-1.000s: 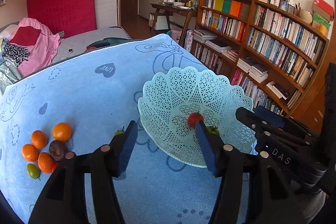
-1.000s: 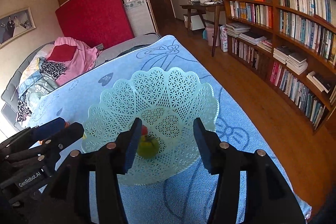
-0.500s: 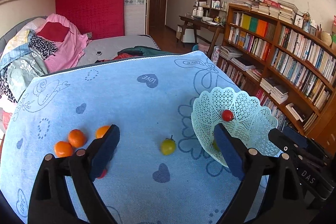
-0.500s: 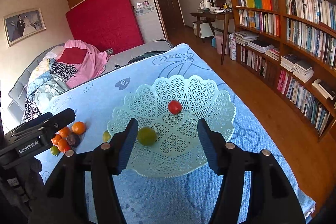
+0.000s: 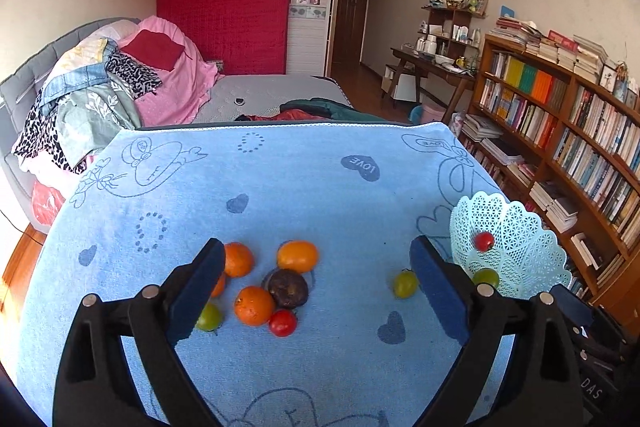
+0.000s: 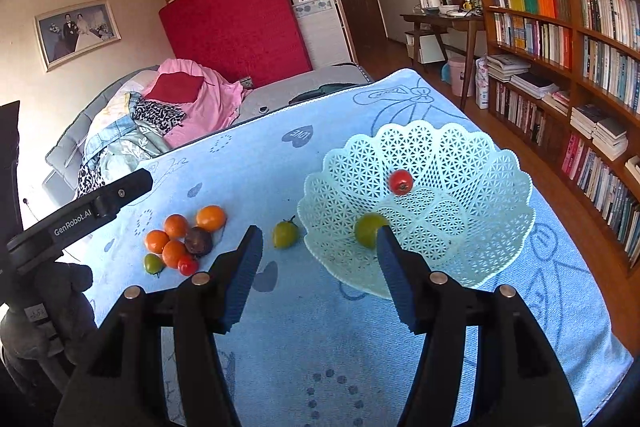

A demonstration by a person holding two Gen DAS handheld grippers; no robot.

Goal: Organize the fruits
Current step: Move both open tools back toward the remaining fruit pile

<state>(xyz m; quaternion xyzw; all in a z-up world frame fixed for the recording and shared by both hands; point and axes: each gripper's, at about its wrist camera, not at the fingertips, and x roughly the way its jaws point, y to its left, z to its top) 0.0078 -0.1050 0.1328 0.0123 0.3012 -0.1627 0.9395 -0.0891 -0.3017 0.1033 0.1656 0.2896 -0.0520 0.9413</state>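
Observation:
A pale green lattice basket [image 6: 460, 163] [image 5: 532, 259] stands on the blue cloth at the right. It holds a red tomato [image 6: 400, 181] and a green tomato [image 6: 367, 229]. A yellow-green tomato [image 6: 285, 234] [image 5: 404, 283] lies on the cloth left of the basket. Further left is a cluster: several oranges [image 5: 297, 256], a dark brown fruit [image 5: 288, 288], a red tomato [image 5: 282, 322] and a green tomato [image 5: 209, 317]. My left gripper [image 5: 316, 291] is open and empty, above the cluster. My right gripper [image 6: 318, 259] is open and empty, near the basket's front left rim.
The blue cloth [image 5: 280, 187] covers a table whose far edge meets a bed [image 5: 260, 95] heaped with clothes. A bookshelf [image 6: 580, 59] and wooden floor run along the right side. A desk [image 5: 432, 67] stands at the back right.
Both grippers have drawn back from the basket. The left one has swung left, from over the basket to over the fruit cluster. Both stay open.

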